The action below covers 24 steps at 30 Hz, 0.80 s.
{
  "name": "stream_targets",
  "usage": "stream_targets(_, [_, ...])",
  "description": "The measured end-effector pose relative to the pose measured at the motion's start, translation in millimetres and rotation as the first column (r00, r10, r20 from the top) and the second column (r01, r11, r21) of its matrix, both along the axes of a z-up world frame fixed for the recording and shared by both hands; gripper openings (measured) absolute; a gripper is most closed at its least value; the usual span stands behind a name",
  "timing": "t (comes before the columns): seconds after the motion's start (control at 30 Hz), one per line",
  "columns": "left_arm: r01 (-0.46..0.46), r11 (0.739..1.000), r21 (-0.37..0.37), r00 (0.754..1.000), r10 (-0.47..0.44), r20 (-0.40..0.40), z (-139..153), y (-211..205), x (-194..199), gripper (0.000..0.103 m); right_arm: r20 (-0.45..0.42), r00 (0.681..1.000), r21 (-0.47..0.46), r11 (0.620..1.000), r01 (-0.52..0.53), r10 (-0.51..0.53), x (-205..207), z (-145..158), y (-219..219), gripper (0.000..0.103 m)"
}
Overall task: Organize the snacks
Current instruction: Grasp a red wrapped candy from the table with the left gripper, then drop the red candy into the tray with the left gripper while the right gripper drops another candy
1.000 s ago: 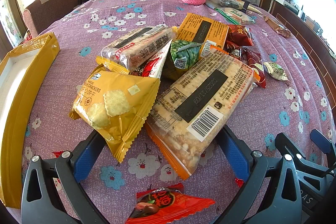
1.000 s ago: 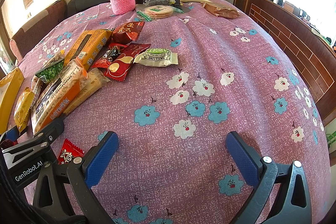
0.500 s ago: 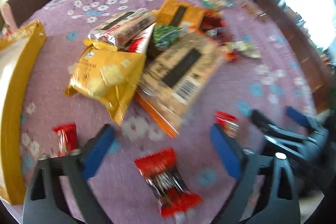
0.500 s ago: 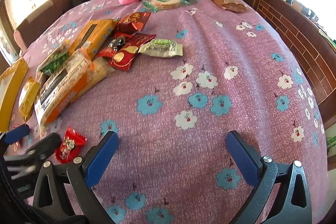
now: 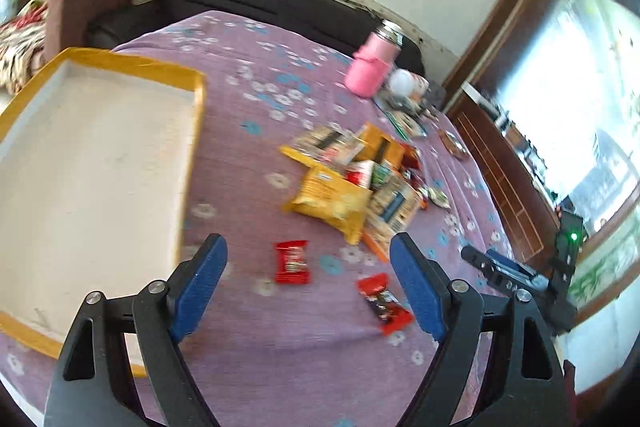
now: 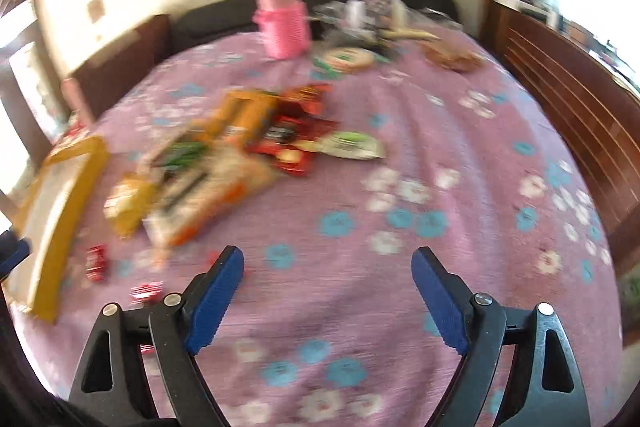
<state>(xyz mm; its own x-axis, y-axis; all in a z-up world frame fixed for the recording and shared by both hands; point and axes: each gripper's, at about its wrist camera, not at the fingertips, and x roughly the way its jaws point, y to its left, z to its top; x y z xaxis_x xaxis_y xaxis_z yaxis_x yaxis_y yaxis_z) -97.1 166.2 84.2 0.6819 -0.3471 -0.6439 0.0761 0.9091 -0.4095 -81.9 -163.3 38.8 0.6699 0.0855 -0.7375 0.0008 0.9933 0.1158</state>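
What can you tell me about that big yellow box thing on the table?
The yellow box is a wide, shallow tray with low golden-yellow walls and a plain white floor, cardboard by the look of it. It lies flat on the purple flowered tablecloth, left of the snack pile. Nothing is in the part shown, and neither gripper touches it.
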Motion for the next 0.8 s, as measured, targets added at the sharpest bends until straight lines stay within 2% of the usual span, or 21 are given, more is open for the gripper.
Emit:
stream_targets(0.03, [0.002, 1.000, -0.008, 1.000, -0.002, -0.001, -1.8, 3.3, -2.1, 0.069, -0.006, 1.000, 0.007, 1.000, -0.024, 0.024, 1.1, 0.0, 6.5, 0.082])
stream_targets(0.1, [0.027, 0.999, -0.018, 0.999, -0.028, -0.018, -8.0, 2.8, -3.5, 0.059, -0.033, 0.997, 0.017, 0.997, -0.069, 0.069, 6.1, -4.2, 22.6, 0.071])
stream_targets(0.13, [0.053, 0.998, -0.013, 0.998, -0.054, -0.028, -10.9, -2.5, -4.9, 0.058, -0.044, 0.996, 0.020, 0.996, -0.082, 0.083, 8.8, -7.3, 29.6, 0.069])
stream_targets(0.23, [0.117, 0.993, 0.015, 0.992, -0.117, -0.038, -15.5, -19.3, -9.6, 0.058, -0.072, 0.993, 0.028, 0.995, -0.096, 0.097, 16.2, -17.5, 47.7, 0.065])
stream_targets(0.33, [0.178, 0.984, 0.025, 0.983, -0.177, -0.056, -20.0, -35.6, -9.2, 0.058, -0.109, 0.990, 0.026, 0.996, -0.087, 0.090, 25.2, -27.0, 57.0, 0.053])
stream_targets(0.4, [0.206, 0.978, 0.042, 0.977, -0.202, -0.068, -25.4, -48.1, -7.9, 0.058, -0.134, 0.987, 0.030, 0.996, -0.082, 0.085, 28.1, -34.3, 59.7, 0.038])
stream_targets(0.43, [0.216, 0.975, 0.044, 0.974, -0.212, -0.080, -28.8, -53.6, -6.6, 0.058, -0.125, 0.989, 0.016, 0.997, -0.076, 0.078, 28.3, -35.4, 59.2, 0.033])
stream_targets(0.47, [0.223, 0.974, 0.042, 0.972, -0.219, -0.088, -31.1, -57.0, -6.4, 0.058, -0.123, 0.990, -0.009, 0.997, -0.074, 0.072, 26.6, -35.9, 59.6, 0.022])
stream_targets(0.57, [0.248, 0.968, 0.050, 0.963, -0.240, -0.119, -40.2, -71.8, -4.7, 0.057, -0.119, 0.990, 0.007, 0.997, -0.079, 0.079, 23.7, -36.7, 52.9, 0.019])
stream_targets(0.63, [0.276, 0.958, 0.072, 0.955, -0.265, -0.134, -43.6, -86.1, -3.3, 0.046, -0.117, 0.990, 0.029, 0.997, -0.074, 0.077, 20.6, -37.1, 45.2, 0.019])
stream_targets(0.8, [0.299, 0.948, 0.105, 0.945, -0.279, -0.173, -52.7, -115.3, 8.4, 0.045, -0.109, 0.991, 0.092, 0.994, -0.061, 0.071, 10.6, -38.1, 24.5, 0.019])
